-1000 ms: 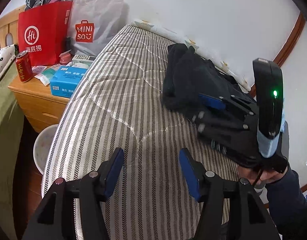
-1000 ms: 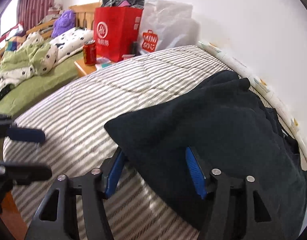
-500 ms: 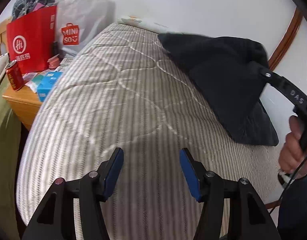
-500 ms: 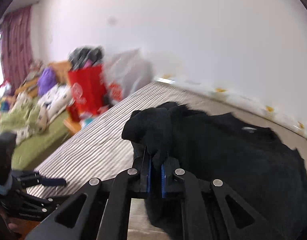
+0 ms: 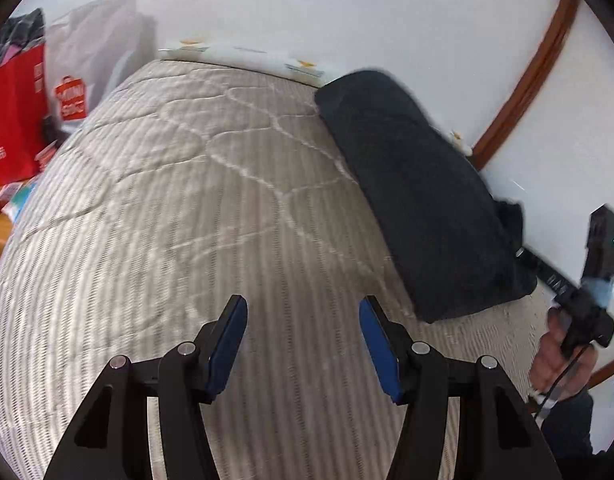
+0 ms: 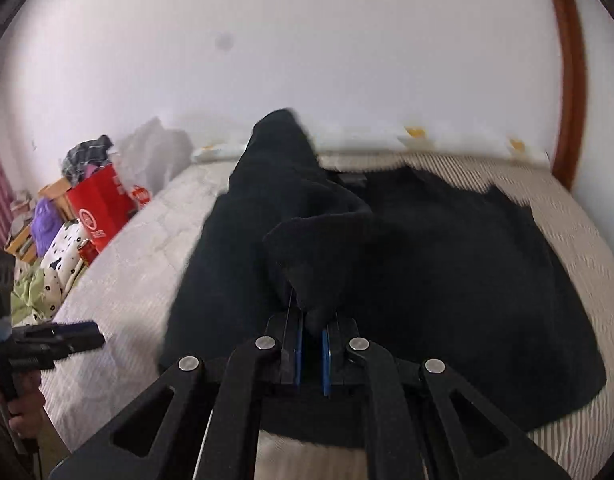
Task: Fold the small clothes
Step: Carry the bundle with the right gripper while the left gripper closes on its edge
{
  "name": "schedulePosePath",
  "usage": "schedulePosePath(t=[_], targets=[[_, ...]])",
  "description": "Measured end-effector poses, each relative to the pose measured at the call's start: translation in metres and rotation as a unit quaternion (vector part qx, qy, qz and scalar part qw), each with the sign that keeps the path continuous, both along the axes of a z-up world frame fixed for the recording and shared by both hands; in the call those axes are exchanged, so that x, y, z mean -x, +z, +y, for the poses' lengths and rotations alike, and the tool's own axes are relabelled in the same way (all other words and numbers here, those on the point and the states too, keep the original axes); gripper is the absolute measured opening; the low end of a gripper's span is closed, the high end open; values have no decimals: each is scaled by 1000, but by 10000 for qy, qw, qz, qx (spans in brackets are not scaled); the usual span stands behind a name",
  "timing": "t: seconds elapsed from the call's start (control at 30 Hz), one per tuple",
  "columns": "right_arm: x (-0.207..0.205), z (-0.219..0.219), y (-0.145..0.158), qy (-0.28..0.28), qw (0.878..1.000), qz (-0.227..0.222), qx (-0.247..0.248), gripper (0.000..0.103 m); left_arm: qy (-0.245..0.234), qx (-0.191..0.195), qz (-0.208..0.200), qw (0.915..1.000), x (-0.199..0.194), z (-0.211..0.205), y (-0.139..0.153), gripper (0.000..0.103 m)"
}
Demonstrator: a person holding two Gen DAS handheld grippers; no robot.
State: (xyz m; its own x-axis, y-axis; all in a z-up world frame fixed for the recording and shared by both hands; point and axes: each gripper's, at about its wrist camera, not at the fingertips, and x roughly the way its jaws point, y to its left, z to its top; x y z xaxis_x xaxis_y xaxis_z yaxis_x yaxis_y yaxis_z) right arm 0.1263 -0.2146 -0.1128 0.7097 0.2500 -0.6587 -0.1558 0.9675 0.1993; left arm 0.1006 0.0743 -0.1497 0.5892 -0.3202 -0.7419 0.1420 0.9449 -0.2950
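A black garment lies on the striped mattress along the wall side. In the right wrist view my right gripper is shut on a bunched fold of the black garment and holds that part lifted over the rest of the cloth. My left gripper is open and empty, over bare mattress to the left of the garment. The right gripper's body shows at the right edge of the left wrist view. The left gripper shows at the left of the right wrist view.
A red paper bag and a grey Miniso bag stand on a bedside table at the left. A white wall runs behind the bed. A second bed with green and spotted bedding lies to the left.
My right gripper closed on the garment's edge and lifted it, carrying the cloth back toward the wall side. The left gripper stayed open over the mattress.
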Motion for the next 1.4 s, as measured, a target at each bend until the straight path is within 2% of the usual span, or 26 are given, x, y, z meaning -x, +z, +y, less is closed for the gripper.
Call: schedulePosePath(t=[0.1, 0.2, 0.3, 0.37, 0.47, 0.53, 0.63, 0.73, 0.8, 0.83, 0.87, 0.93, 1.07, 1.2, 1.4], targets=[[2, -19, -20, -57, 9991, 294, -288, 6, -156, 17, 55, 9999, -5, -16, -1, 56], [5, -26, -21, 6, 9987, 273, -425, 10, -372, -31, -2, 9993, -5, -31, -1, 56], [7, -29, -15, 52, 9984, 206, -529, 29, -514, -19, -68, 9987, -5, -42, -1, 58], [7, -29, -11, 96, 9982, 71, -582, 43, -660, 15, -113, 9978, -4, -48, 0, 63], [-3, -30, -9, 86, 9982, 56, -597, 49, -826, -120, -240, 9962, 0, -57, 4, 66], [-17, -33, -14, 10, 9970, 155, -757, 50, -863, -195, -256, 9957, 1, -63, 2, 67], [-38, -34, -20, -32, 9945, 256, -1019, 50, -952, -184, -79, 9953, -3, -72, -6, 67], [-53, -31, -24, -105, 9939, 282, -1065, 50, -1063, -239, 43, 9940, -9, -86, -15, 67], [-61, -28, -27, -54, 9928, 360, -1142, 37, -1114, -268, 57, 9934, -13, -97, -18, 67], [-65, -27, -28, -11, 9928, 393, -1132, 22, -1124, -303, 15, 9932, -14, -102, -17, 67], [-67, -27, -28, -15, 9934, 385, -1078, 17, -1159, -344, -3, 9927, -17, -108, -17, 67], [-67, -33, -22, -8, 9936, 225, -1104, 13, -1252, -354, 21, 9915, -20, -119, -17, 67], [-53, -58, 8, -178, 9939, -390, -1014, 11, -1440, -424, 19, 9887, -24, -140, -16, 67], [-34, -91, 31, -641, 9929, -872, -491, 10, -1722, -510, -60, 9837, -25, -165, -14, 67], [0, -158, 24, -1445, 9839, -1050, 52, 9, -2082, -557, -183, 9763, -24, -200, -13, 67]])
